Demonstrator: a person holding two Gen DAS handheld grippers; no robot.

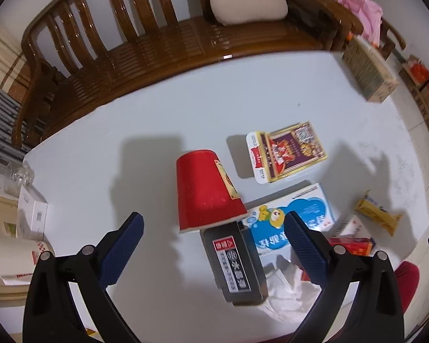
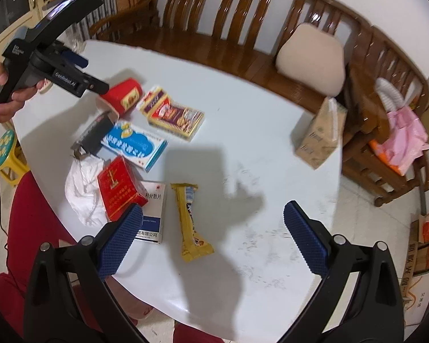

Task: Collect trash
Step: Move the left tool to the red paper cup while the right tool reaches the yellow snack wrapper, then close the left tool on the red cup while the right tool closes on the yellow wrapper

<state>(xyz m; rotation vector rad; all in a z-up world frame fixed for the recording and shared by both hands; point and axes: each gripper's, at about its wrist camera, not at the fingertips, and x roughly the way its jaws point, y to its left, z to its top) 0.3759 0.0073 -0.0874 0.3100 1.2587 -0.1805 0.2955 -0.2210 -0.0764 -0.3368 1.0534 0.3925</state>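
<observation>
Both of your tongs, left (image 1: 214,234) and right (image 2: 213,225), hang wide and empty above the white surface (image 1: 128,120), where the trash lies clustered for picking: blue box (image 1: 309,211), then red cup (image 1: 206,188) tipped on its side, then yellow wrapper (image 2: 190,220).

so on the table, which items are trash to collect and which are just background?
Trash: red paper cup, dark grey box, blue-and-white box, red pack, yellow wrapper, crumpled tissue.
Probably background: tissue carton, wooden bench, cushion.
</observation>
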